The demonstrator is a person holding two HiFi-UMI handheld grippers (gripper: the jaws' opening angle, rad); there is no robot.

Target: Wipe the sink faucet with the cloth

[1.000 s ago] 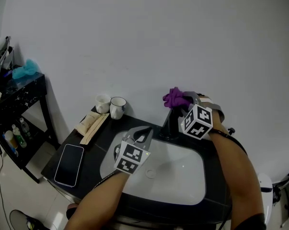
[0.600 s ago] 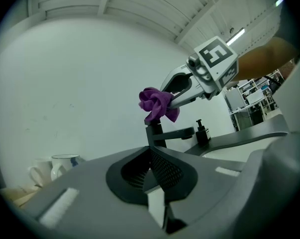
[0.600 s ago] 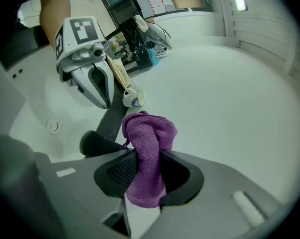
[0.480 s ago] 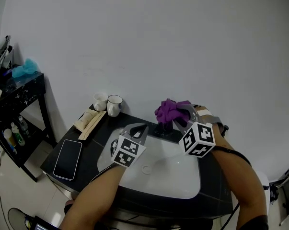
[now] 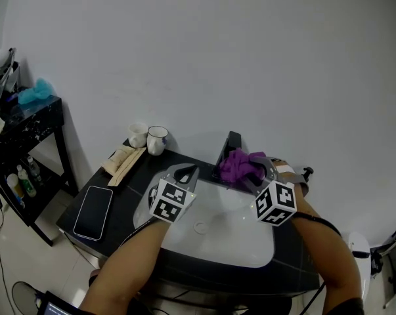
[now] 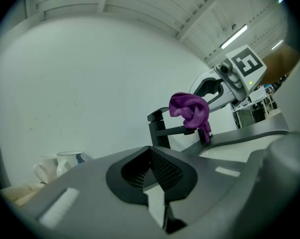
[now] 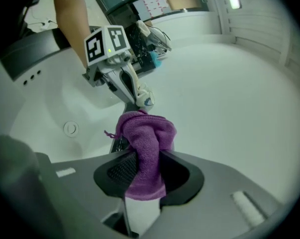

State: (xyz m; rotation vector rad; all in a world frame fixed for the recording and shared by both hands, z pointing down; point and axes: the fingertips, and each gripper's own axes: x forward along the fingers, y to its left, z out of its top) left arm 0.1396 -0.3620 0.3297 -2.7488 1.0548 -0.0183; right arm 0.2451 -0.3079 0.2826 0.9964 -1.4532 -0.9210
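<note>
My right gripper (image 7: 146,176) is clamped on the purple cloth (image 7: 146,143), which bunches up beyond the pads. My left gripper (image 6: 150,152) has its jaws pressed together on nothing. Only the left gripper view shows the cloth against the spout end of the black faucet (image 6: 160,128). The head view adds the white basin (image 5: 240,245), two mugs (image 5: 157,140) and a phone (image 5: 94,212). In the right gripper view, the cloth hides most of the faucet.

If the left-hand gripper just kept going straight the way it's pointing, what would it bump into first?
Most likely the black faucet: it stands right beyond the left gripper's shut jaws. The purple cloth sits off to the right of that line. Depth is hard to judge.
</note>
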